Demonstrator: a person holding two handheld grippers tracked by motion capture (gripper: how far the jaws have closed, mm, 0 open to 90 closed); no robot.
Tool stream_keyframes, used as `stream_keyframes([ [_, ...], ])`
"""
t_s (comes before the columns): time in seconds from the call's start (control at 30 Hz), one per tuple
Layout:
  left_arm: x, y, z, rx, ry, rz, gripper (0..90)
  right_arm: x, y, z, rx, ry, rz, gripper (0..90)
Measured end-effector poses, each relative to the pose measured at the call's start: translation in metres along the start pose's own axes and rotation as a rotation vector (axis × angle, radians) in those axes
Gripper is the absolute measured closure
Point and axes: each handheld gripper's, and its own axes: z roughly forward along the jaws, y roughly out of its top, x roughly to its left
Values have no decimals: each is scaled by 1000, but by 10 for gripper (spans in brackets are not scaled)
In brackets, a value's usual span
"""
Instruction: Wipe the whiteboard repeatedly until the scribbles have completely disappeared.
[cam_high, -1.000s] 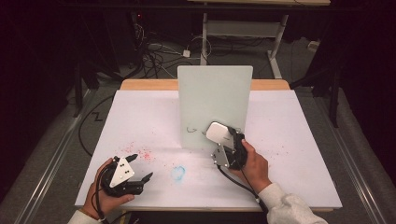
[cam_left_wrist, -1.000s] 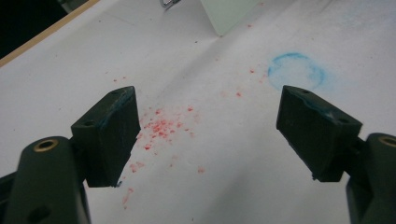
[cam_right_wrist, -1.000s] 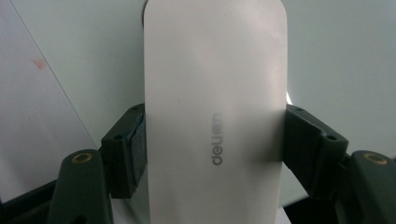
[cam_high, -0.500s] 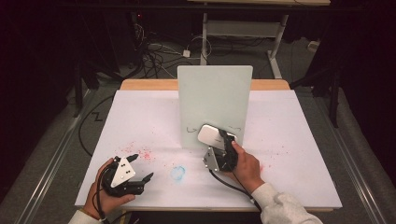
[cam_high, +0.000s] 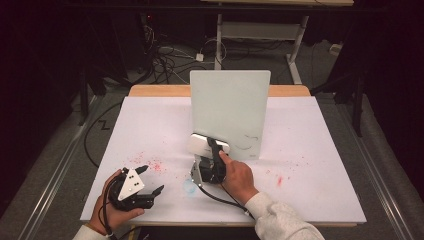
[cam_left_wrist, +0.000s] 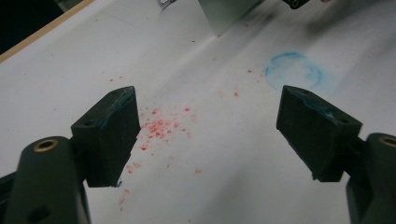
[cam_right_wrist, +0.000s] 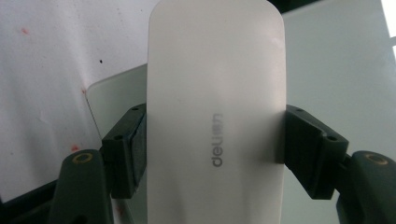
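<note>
Your right gripper (cam_high: 209, 150) is clamped on a white eraser (cam_right_wrist: 215, 107), one black jaw pressing on each long side of it, with the grey "deli" lettering facing the camera in the right gripper view. In the high view the eraser (cam_high: 207, 145) sits against the lower left part of the pale glass board (cam_high: 230, 110), which stands upright near the middle of the table (cam_high: 325, 150). Your right hand (cam_high: 237, 175) wraps the gripper body from below and to the right, and its cable runs back toward your white sleeve (cam_high: 280, 222). A few thin dark pen marks (cam_high: 248, 141) show on the board's lower right part, beside the eraser and apart from it. Your left gripper (cam_high: 150, 180) rests low at the near left of the table, jaws wide apart with nothing between them, held in your left hand (cam_high: 112, 205). In the left gripper view, red specks (cam_left_wrist: 159, 128) dot the white table cover between those jaws, and a faint blue ring (cam_left_wrist: 294, 70) lies farther off, near the board's foot.
</note>
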Motion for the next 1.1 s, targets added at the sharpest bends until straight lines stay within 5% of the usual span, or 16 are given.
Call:
stream_keyframes([
  [0.2,-1,0,0,0,-2,-1,205,-2,0,-1,4,17,8,310],
  [0.23,0,0,0,1,-1,0,205,-10,-4,-2,8,12,60,311],
  [0.37,0,0,-1,-1,-2,-5,205,-22,-10,-4,19,-5,96,311],
  [0.47,0,0,-1,-1,-3,-5,205,-35,-17,-6,33,-18,168,311],
  [0.67,0,1,0,-4,-6,-7,205,-44,-17,-6,46,-49,219,311],
  [0.87,-1,1,-1,-6,-11,-5,205,-11,-3,-4,35,70,75,311],
  [1.1,-1,1,-1,-3,-15,3,205,0,-6,-5,59,84,4,311],
])
